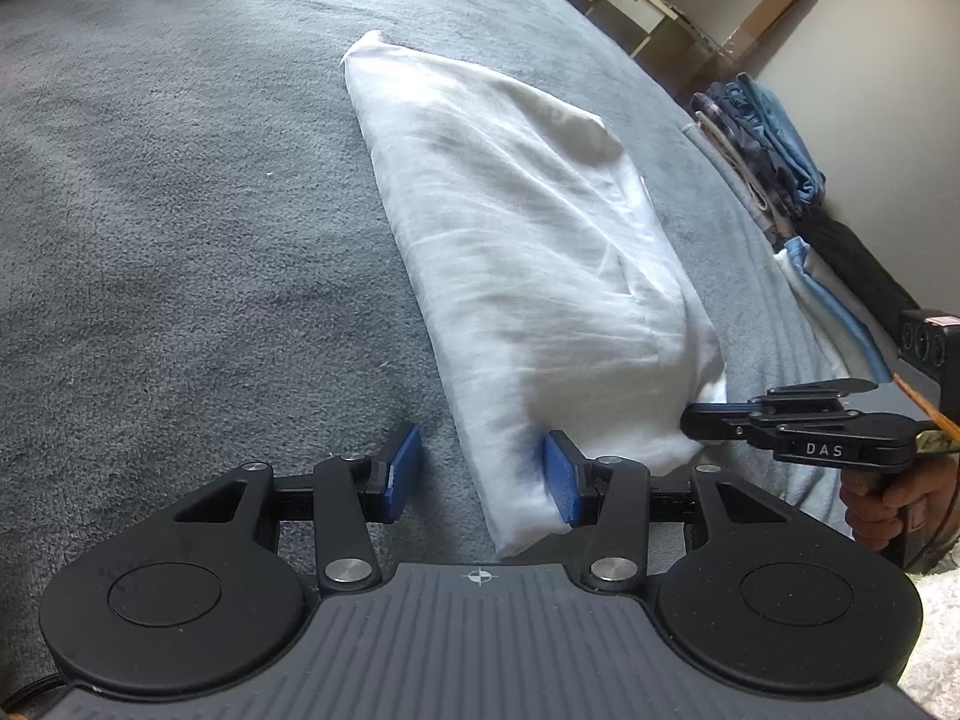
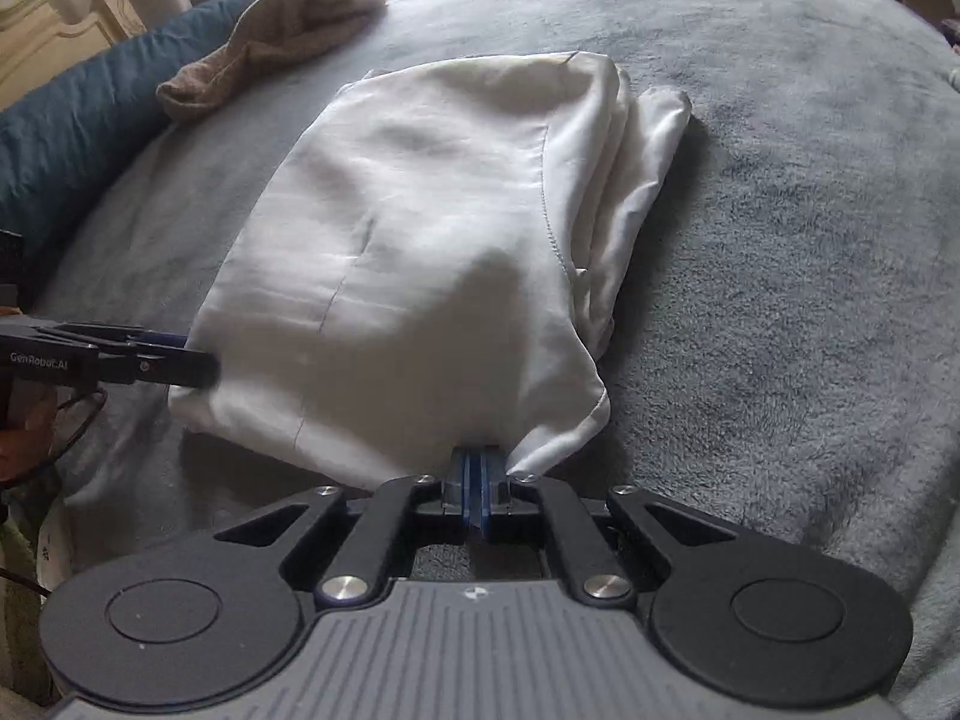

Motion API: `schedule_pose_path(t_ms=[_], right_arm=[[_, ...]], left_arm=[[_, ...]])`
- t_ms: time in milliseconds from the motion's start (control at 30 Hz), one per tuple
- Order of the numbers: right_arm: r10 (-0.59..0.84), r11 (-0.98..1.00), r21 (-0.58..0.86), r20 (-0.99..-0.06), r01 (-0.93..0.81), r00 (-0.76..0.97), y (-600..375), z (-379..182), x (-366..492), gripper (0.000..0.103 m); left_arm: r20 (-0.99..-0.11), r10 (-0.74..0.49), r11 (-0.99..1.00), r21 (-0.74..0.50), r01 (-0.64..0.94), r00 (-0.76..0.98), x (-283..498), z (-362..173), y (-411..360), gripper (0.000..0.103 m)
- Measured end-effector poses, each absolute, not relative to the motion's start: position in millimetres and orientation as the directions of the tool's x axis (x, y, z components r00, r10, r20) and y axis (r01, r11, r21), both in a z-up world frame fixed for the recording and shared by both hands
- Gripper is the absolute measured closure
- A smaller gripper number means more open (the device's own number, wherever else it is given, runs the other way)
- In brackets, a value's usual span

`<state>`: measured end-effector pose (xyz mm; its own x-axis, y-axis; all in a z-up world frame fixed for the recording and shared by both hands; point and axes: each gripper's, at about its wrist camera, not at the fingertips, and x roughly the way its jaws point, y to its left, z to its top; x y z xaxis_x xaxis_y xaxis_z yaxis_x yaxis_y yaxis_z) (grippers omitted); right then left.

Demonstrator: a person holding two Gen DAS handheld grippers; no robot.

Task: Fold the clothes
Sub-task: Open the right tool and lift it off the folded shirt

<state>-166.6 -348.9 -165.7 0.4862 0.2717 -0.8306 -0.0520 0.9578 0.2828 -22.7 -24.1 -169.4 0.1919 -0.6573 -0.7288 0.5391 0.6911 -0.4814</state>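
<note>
Lies folded into a long white bundle, the white garment (image 1: 516, 252), on the grey blanket (image 1: 180, 240); runs with its long axis from the near end at the grippers away toward the far side of the bed; sits right of centre in the left wrist view, dead ahead in the right wrist view.

Straddles the near left corner of that bundle, the left gripper (image 1: 483, 483); stands with jaws parted, one blue pad (image 1: 401, 474) over bare blanket, the other pad against the cloth's edge; grips nothing, as far as can be seen.

Clenched on the near edge of the garment (image 2: 420, 228), the right gripper (image 2: 477, 474); shows blue pads pressed together with white fabric puckering out at the right of them; so holds the near right corner.

Places both grippers at the same short end, side by side, left one released and right one grasping; probably calls for the left jaws to close on their corner, then for the near end to be carried along the long axis toward the far end, halving the length.

Waits beyond, unfolded, a brown garment (image 2: 276, 36) at the far left; a stack of folded clothes (image 1: 762, 150) stands at the bed's right edge.
</note>
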Motion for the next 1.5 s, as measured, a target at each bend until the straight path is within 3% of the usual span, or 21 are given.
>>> schedule_pose_path(t_ms=[167,233,300,367,433,533,800,1033,1500], right_arm=[[0.302,0.940,0.339,-0.785,-0.033,0.540,-363,-141,-167,0.099],[0.295,0.929,0.371,-0.750,0.008,0.592,-373,-128,-168,0.091],[0.278,0.915,0.400,-0.716,0.050,0.640,-383,-117,-169,0.072],[0.237,0.914,0.396,-0.697,0.088,0.677,-386,-109,-170,0.060],[0.218,0.911,0.397,-0.687,0.107,0.693,-385,-104,-170,0.058],[0.203,0.905,0.405,-0.676,0.128,0.708,-382,-99,-168,0.045],[0.095,0.907,0.364,-0.666,0.211,0.740,-376,-91,-166,0.001],[-0.010,0.923,0.276,-0.678,0.267,0.735,-368,-87,-166,0.000],[-0.091,0.948,0.167,-0.672,0.270,0.735,-353,-95,-166,0.000]], left_arm=[[-0.729,-0.656,0.696,-0.484,0.531,0.195,-23,-168,-22,0.058],[-0.730,-0.655,0.697,-0.483,0.529,0.197,-23,-168,-23,0.058],[-0.731,-0.652,0.700,-0.480,0.530,0.200,-25,-168,-23,0.058],[-0.732,-0.649,0.703,-0.475,0.529,0.206,-26,-167,-24,0.058],[-0.734,-0.644,0.709,-0.468,0.528,0.214,-28,-166,-24,0.057],[-0.737,-0.636,0.714,-0.450,0.536,0.228,-30,-163,-26,0.057],[-0.738,-0.629,0.722,-0.438,0.536,0.245,-33,-160,-25,0.055],[-0.739,-0.626,0.724,-0.432,0.537,0.249,-34,-159,-26,0.055],[-0.738,-0.627,0.725,-0.434,0.535,0.251,-35,-158,-26,0.054]])
